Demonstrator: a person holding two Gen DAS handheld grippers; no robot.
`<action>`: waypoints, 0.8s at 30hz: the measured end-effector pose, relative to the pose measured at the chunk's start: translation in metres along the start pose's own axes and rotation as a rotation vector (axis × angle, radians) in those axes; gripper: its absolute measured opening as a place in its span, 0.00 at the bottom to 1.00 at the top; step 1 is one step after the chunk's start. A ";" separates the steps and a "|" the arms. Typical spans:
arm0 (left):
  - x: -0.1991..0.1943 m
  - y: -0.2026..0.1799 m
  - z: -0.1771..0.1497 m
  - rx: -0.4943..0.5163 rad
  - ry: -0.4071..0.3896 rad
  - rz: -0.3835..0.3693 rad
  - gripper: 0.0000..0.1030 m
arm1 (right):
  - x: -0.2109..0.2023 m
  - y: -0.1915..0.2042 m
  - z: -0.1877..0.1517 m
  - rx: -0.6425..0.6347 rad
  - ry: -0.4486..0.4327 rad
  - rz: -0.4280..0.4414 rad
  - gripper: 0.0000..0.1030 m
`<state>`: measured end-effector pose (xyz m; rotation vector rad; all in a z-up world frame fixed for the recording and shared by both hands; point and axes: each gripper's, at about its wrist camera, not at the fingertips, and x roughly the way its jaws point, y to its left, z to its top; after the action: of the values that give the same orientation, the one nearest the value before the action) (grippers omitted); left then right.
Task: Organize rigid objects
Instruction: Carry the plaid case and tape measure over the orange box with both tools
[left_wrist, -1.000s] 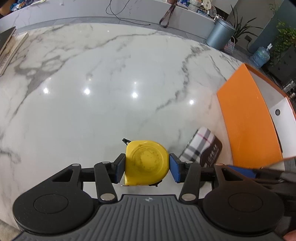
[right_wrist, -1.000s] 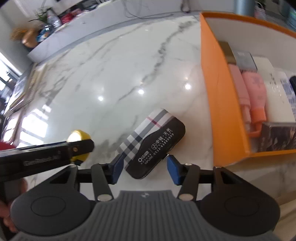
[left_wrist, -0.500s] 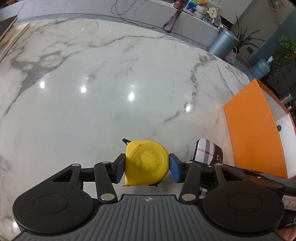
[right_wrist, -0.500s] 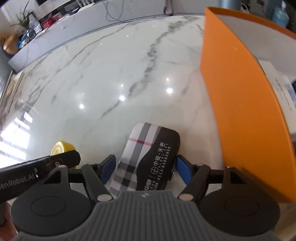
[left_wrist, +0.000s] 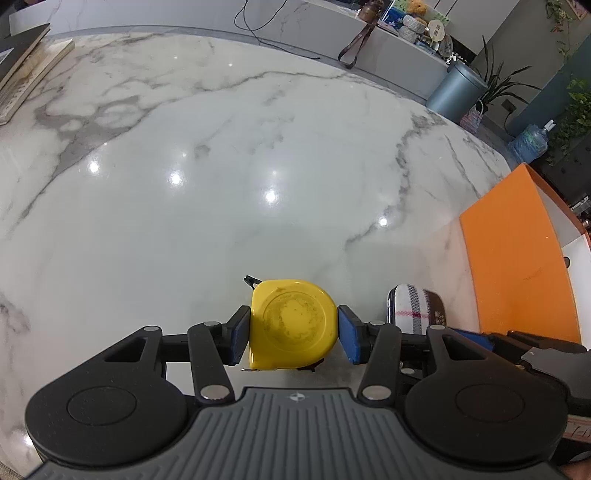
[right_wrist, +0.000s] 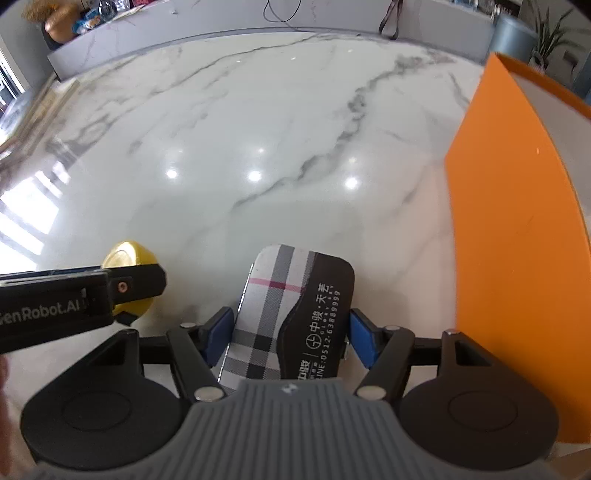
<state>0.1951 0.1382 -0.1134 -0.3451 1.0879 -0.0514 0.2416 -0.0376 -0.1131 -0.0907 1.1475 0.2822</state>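
The plaid case (right_wrist: 295, 314) in front of you lies flat on the counter (right_wrist: 258, 147), just beside the orange box (right_wrist: 517, 258), with its long side running away from the right tool (right_wrist: 291, 332). It looks like a hard, light shell with a smooth printed skin and rounded corners, so I judge it stiff enough to squeeze but a little slippery; take it across its short width, near the middle of its length, so it does not swing when you lift. Your right tool stands wide, its jaws having just opened further, and the case is between the two blue pads (right_wrist: 364, 341); I see a small gap on each side, so it is not yet gripped. The yellow tape measure (left_wrist: 293, 323) is the other thing: a compact plastic body, probably the heavier one for its size, rigid and smooth on its flat faces. Your left tool (left_wrist: 293, 334) is about half open and its pads press on both sides of the tape measure, so it holds it, low over the counter; whether it touches the marble I cannot tell. The two tools are near each other, so mind the left one's arm (right_wrist: 74, 299) when you close the right.
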 end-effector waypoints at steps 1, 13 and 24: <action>-0.001 -0.001 0.000 0.004 0.001 -0.003 0.55 | -0.001 -0.001 -0.002 0.001 0.000 0.006 0.65; -0.035 -0.024 0.000 0.014 -0.065 -0.016 0.55 | -0.075 -0.011 -0.005 -0.036 -0.155 0.054 0.65; -0.078 -0.079 0.017 0.100 -0.165 -0.041 0.55 | -0.147 -0.048 0.007 -0.033 -0.325 0.057 0.65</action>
<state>0.1834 0.0838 -0.0156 -0.2764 0.9119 -0.1115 0.2047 -0.1081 0.0192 -0.0396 0.8240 0.3528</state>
